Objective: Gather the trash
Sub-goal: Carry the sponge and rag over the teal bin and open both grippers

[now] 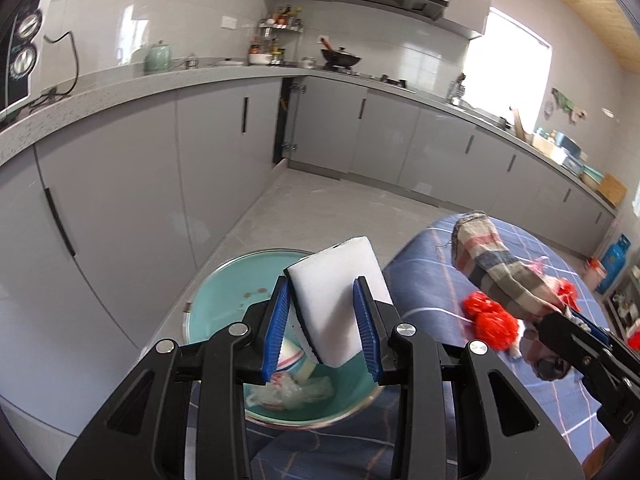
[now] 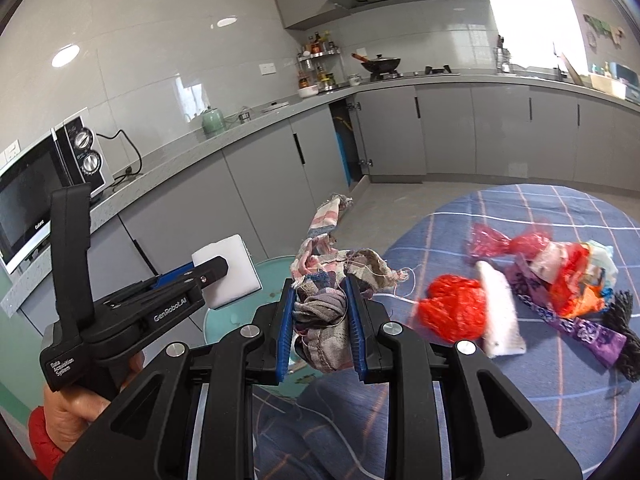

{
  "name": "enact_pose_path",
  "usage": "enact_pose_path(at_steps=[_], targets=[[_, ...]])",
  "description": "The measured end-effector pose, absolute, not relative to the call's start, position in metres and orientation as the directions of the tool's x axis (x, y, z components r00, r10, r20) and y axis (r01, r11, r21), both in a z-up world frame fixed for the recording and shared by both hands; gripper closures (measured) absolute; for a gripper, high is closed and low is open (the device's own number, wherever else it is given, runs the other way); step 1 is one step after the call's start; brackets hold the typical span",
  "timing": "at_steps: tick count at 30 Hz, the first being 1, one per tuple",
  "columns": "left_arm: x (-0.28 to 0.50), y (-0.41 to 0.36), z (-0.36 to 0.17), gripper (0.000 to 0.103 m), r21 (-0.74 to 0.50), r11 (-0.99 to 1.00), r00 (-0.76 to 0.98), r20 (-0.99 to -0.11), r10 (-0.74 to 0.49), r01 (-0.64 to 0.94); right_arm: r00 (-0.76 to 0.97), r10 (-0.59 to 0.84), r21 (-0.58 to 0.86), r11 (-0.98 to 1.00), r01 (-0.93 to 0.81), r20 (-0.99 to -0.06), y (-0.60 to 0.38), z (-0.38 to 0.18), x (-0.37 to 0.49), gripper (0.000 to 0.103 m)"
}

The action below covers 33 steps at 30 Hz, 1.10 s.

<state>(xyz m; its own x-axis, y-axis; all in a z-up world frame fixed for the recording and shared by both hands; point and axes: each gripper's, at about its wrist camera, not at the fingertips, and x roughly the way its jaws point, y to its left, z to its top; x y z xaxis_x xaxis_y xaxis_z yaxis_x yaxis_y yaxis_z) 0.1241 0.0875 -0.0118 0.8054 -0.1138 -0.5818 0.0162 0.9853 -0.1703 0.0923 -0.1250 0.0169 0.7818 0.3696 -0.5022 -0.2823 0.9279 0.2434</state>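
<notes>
left jaws (image 1: 323, 330) clamp a white sponge (image 1: 340, 300), right jaws (image 2: 320, 330) a rag (image 2: 320, 316), above a checked tablecloth (image 2: 540, 400).

Right gripper (image 2: 320, 330) clamps a frayed plaid cloth scrap (image 2: 322, 312) between its blue fingers (image 2: 285, 332), cloth trailing upward. Left gripper (image 2: 208, 280), in a hand (image 2: 76, 400) at lower left, pinches a white foam block (image 2: 230, 276) above a teal bowl (image 2: 224, 320). On the blue checked table (image 2: 540, 380): red mesh wad (image 2: 452, 312), white piece (image 2: 500, 316), mixed wrappers (image 2: 568, 280).
</notes>
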Motion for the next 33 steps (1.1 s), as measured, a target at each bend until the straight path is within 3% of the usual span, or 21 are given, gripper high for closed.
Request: enact_pose_path(at_steps=[29,32,33], targets=[[0.169,0.118,-0.079,0.07,-0.122,0.988,0.696,-0.718,-0.023,-0.094,0.611,0.454,0.322,0.891,-0.321,-0.648,-0.054,-0.056,0.176,0.078],[0.174,0.119,-0.083,0.068,-0.115,0.987,0.682,-0.732,-0.01,-0.109,0.593,0.479,0.353,0.878,-0.323,-0.648,-0.055,-0.063,0.185,0.068],[0.175,0.121,-0.085,0.067,-0.112,0.987,0.676,-0.737,-0.003,-0.118,0.588,0.491,0.367,0.871,-0.326,-0.643,-0.056,-0.065,0.187,0.057]])
